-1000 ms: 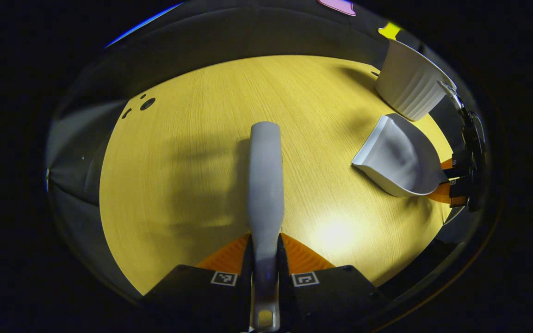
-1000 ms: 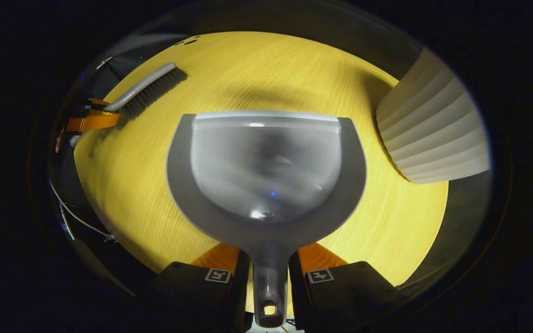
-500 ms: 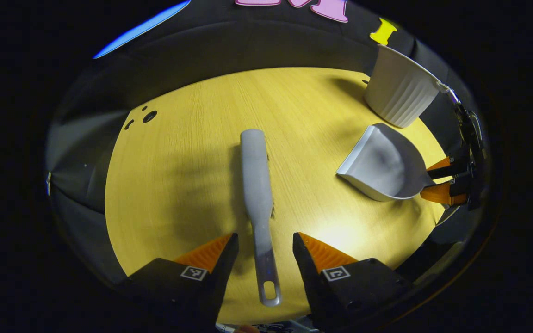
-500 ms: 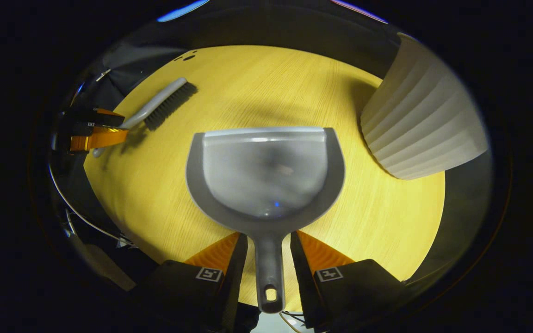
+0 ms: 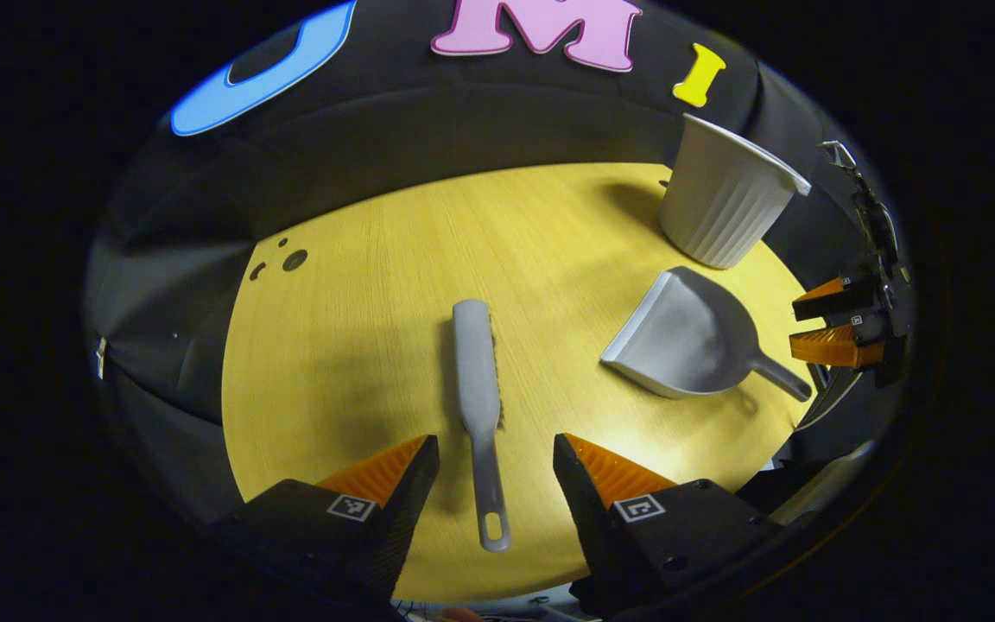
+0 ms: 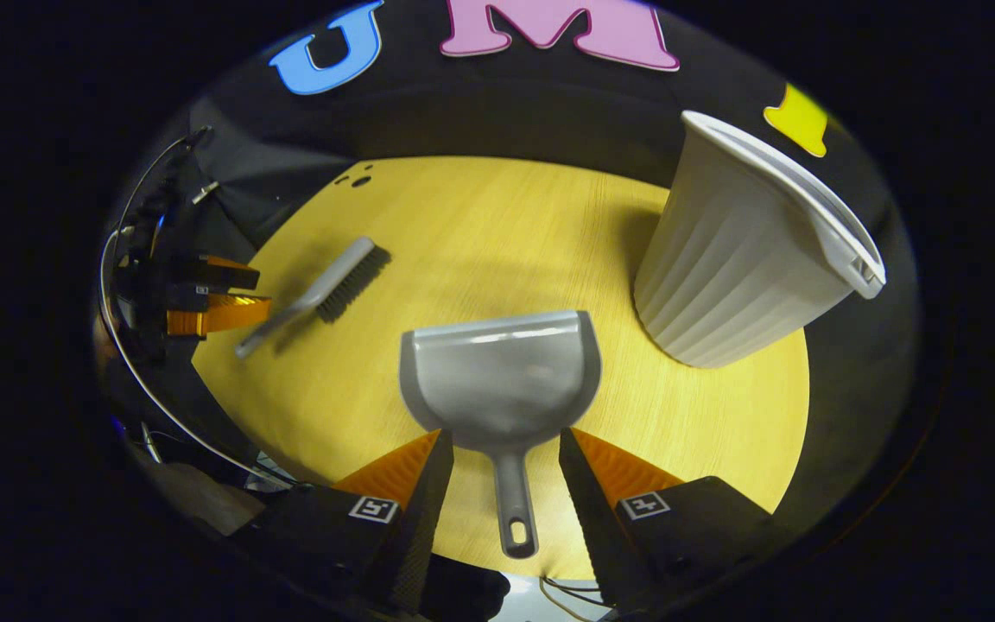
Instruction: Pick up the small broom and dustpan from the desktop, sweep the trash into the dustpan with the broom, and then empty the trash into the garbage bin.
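A small grey broom (image 5: 478, 397) lies flat on the yellow desktop (image 5: 377, 345), its handle pointing at my left gripper (image 5: 495, 462), which is open and raised above it. The grey dustpan (image 6: 502, 380) rests on the desktop with its handle lying between the spread fingers of my right gripper (image 6: 504, 458), which is open and touches nothing. In the left gripper view the dustpan (image 5: 683, 341) sits to the right with the right gripper (image 5: 839, 324) just behind its handle. The right gripper view has the broom (image 6: 325, 289) at the left beside the left gripper (image 6: 212, 298).
A white ribbed garbage bin (image 6: 744, 250) stands upright at the desk's far right corner, close behind the dustpan; it is the bin (image 5: 722, 203) near the far edge. Small dark holes (image 5: 286, 259) mark the desk's far left. Cables (image 6: 143, 380) hang by the left gripper.
Both grippers let go and drew back and up: the left opened off the broom handle, the right off the dustpan handle. Broom and dustpan now lie on the desk.
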A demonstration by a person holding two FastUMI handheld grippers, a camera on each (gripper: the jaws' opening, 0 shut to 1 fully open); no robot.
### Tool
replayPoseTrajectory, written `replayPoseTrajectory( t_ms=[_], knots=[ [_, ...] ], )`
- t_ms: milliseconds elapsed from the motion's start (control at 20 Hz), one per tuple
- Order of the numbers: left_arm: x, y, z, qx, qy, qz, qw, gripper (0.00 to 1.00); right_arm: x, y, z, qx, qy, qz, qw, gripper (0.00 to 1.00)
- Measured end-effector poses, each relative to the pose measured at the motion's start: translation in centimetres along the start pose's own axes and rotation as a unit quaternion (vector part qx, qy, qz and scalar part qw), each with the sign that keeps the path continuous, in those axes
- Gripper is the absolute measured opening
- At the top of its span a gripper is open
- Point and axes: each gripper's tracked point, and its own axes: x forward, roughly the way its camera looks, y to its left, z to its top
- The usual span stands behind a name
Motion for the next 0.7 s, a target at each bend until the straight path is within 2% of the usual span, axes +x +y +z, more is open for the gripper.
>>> replayPoseTrajectory(
  t_ms=[250, 500, 550, 650, 700],
  knots=[
    [-3.0, -0.5, 4.0, -0.038, -0.115, -0.004, 0.993, 0.84, -2.6, 0.3, 4.0, 0.000, -0.104, -0.019, 0.994, 0.79],
    [-7.4, -2.0, 8.1, -0.016, -0.243, -0.021, 0.970, 0.87, -4.7, 0.8, 6.2, -0.010, -0.176, -0.032, 0.984, 0.83],
    [-8.1, -2.0, 8.4, -0.011, -0.258, -0.019, 0.966, 0.88, -5.1, 0.9, 6.6, -0.012, -0.189, -0.034, 0.981, 0.89],
    [-9.0, -2.2, 8.8, -0.013, -0.279, -0.013, 0.960, 0.89, -6.1, 1.6, 7.5, -0.013, -0.218, -0.035, 0.975, 0.90],
    [-9.5, -2.6, 8.8, -0.017, -0.281, -0.014, 0.959, 0.93, -6.6, 1.9, 7.8, -0.017, -0.231, -0.036, 0.972, 0.90]
  ],
)
